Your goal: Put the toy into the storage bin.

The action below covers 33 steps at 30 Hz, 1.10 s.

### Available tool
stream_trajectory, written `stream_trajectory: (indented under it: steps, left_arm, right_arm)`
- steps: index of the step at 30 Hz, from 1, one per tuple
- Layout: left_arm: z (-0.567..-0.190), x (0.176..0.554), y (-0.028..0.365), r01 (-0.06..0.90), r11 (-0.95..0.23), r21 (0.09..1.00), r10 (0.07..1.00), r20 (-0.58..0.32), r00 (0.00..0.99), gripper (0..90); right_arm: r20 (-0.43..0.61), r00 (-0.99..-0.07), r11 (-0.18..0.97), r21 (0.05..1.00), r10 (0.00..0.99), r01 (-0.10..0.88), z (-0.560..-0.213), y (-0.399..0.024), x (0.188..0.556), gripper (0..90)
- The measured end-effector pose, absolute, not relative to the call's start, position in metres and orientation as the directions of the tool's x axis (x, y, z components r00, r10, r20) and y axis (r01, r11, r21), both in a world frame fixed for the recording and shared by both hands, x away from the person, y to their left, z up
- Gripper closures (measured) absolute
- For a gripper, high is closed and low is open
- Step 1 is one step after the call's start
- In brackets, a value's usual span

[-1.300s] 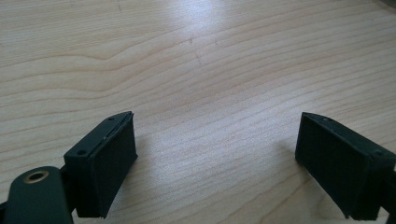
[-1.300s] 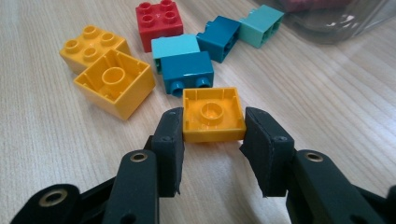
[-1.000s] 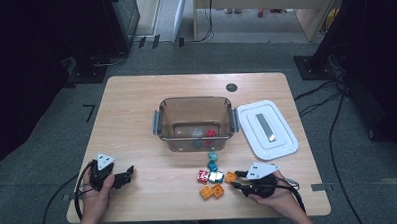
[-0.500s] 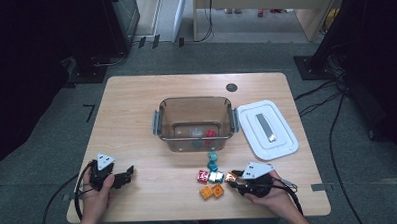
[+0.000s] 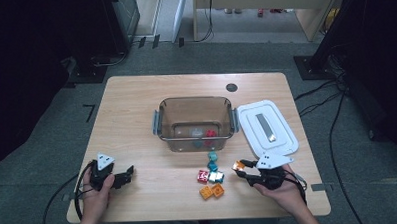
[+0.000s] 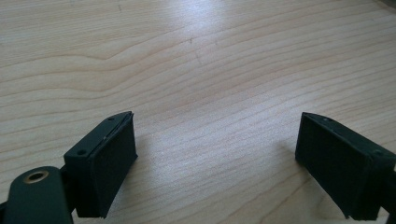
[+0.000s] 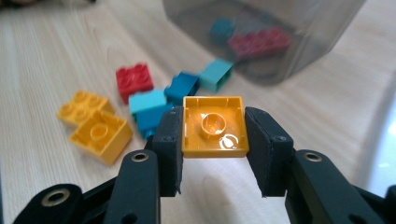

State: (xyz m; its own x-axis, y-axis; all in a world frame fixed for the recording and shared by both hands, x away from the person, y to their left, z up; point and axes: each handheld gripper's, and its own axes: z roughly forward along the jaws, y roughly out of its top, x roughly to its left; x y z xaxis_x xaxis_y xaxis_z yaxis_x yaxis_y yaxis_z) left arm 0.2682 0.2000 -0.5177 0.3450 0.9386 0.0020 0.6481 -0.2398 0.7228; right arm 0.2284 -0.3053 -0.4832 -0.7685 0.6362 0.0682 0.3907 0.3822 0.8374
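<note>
Near the table's [image 5: 136, 99] right edge, my right gripper [image 5: 241, 166] has just closed on an orange brick [image 7: 214, 126], pinched underside-up between both pads and lifted clear, so it can go over the bin [image 5: 195, 123] wall. Loose bricks [image 5: 210, 177] lie left of it. Left gripper [image 5: 124, 176] is parked near-left, jaws wide, nothing in them.

Blurred bricks [image 7: 252, 39] inside container [image 7: 299, 51]
</note>
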Motion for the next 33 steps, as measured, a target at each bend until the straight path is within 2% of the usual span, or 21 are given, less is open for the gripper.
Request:
stream_trajectory:
  steps: [21,33]
  left_arm:
    - [-0.518,0.268,0.199,0.649,-0.241,0.721,0.938,0.001,0.347,10.3]
    - [-0.518,0.268,0.199,0.650,-0.242,0.721,0.937,0.001,0.348,10.2]
  right_arm:
    - [0.066,-0.744,0.282,0.900,0.665,0.332,-0.393,-0.327,0.252,60.0]
    - [0.029,-0.753,0.281,0.918,0.658,0.281,-0.351,-0.315,0.276,60.1]
